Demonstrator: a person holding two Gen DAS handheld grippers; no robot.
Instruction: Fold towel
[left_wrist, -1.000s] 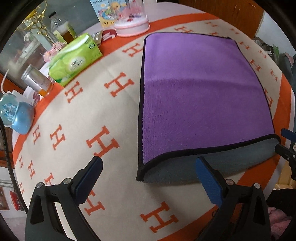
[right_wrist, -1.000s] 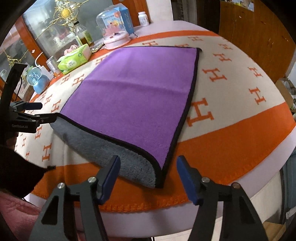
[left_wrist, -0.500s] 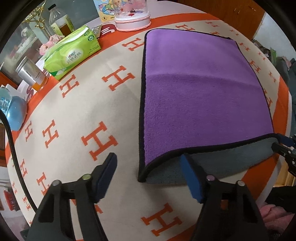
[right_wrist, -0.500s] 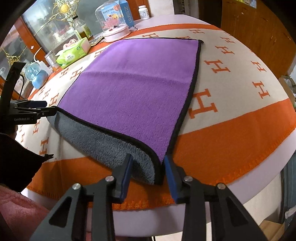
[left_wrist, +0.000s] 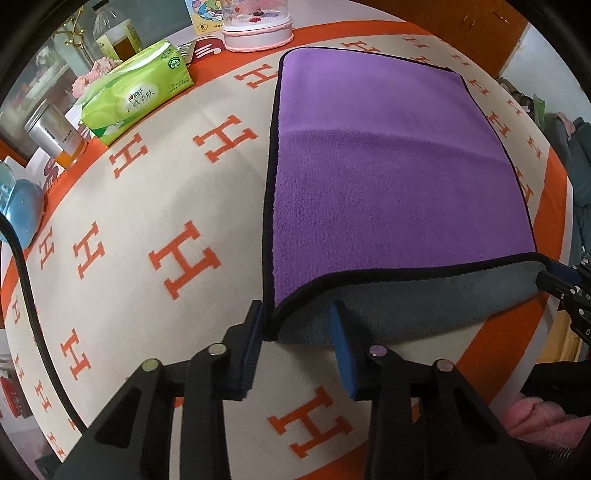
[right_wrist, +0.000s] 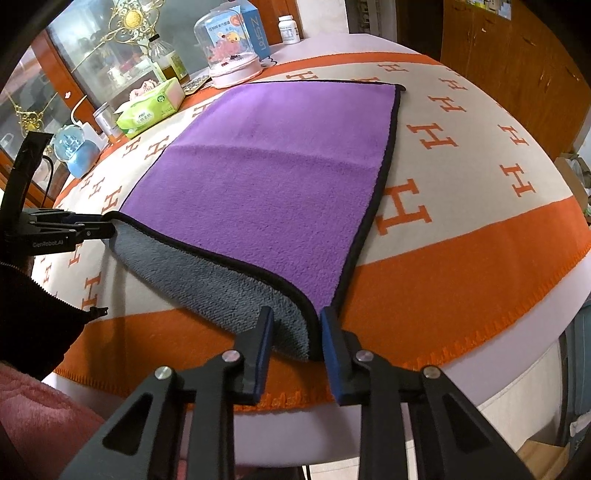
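A purple towel (left_wrist: 388, 177) with black trim and a grey underside lies on the round table, its near edge curled up. It also shows in the right wrist view (right_wrist: 266, 177). My left gripper (left_wrist: 297, 325) straddles the towel's near left corner, jaws narrowed around it with a gap still showing. My right gripper (right_wrist: 295, 328) straddles the near right corner, jaws close against the fabric. In the right wrist view the left gripper (right_wrist: 92, 229) sits at the towel's left corner. In the left wrist view the right gripper (left_wrist: 557, 277) sits at the right corner.
The table wears a cream cloth (left_wrist: 147, 206) with orange H letters and an orange border. At the back stand a green tissue pack (left_wrist: 136, 96), a snow globe (left_wrist: 258, 22), a tin can (left_wrist: 55, 133), a bottle (left_wrist: 114, 33) and a blue globe (right_wrist: 75, 147). The table edge (right_wrist: 517, 373) is close.
Both grippers have moved forward onto the towel's near corners and their jaws have narrowed around the fabric. The near edge has lifted a little.
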